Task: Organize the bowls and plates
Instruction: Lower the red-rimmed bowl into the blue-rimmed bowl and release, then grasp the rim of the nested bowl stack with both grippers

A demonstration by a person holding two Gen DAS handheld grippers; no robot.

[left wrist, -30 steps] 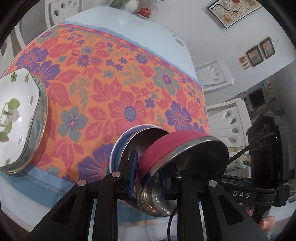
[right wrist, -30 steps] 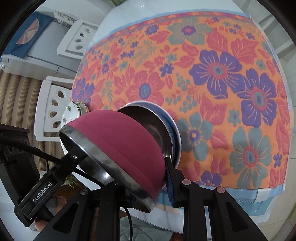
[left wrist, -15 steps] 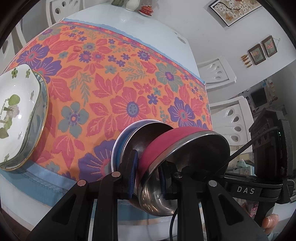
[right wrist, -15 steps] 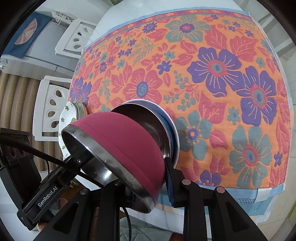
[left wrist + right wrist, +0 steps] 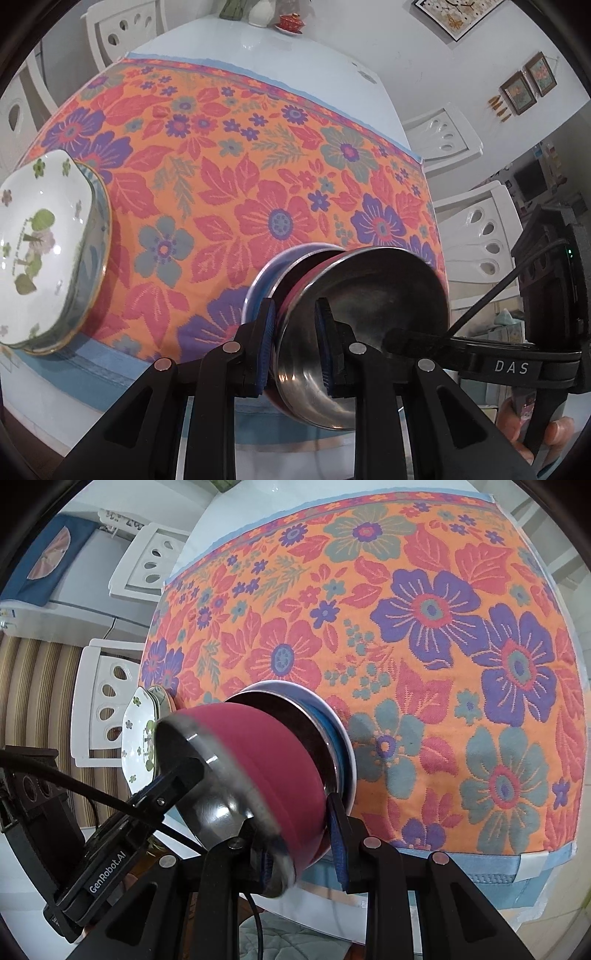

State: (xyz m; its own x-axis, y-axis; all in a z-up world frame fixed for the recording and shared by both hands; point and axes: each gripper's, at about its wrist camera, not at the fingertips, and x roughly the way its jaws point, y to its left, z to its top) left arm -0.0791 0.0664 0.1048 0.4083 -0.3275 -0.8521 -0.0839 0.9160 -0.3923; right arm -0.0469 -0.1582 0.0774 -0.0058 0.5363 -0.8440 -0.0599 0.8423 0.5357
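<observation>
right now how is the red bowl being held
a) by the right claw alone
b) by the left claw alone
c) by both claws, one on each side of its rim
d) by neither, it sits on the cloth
c: the left claw and the right claw each pinch the rim of the red steel-lined bowl, which is tilted into the blue bowl.

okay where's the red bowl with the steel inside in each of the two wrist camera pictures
Left wrist view: the red bowl sits low and right of centre, its steel inside facing the camera.
Right wrist view: the red bowl sits low and left of centre, its red outside facing the camera.
Shared landmark: the white floral dish at the edge of the tablecloth.
</observation>
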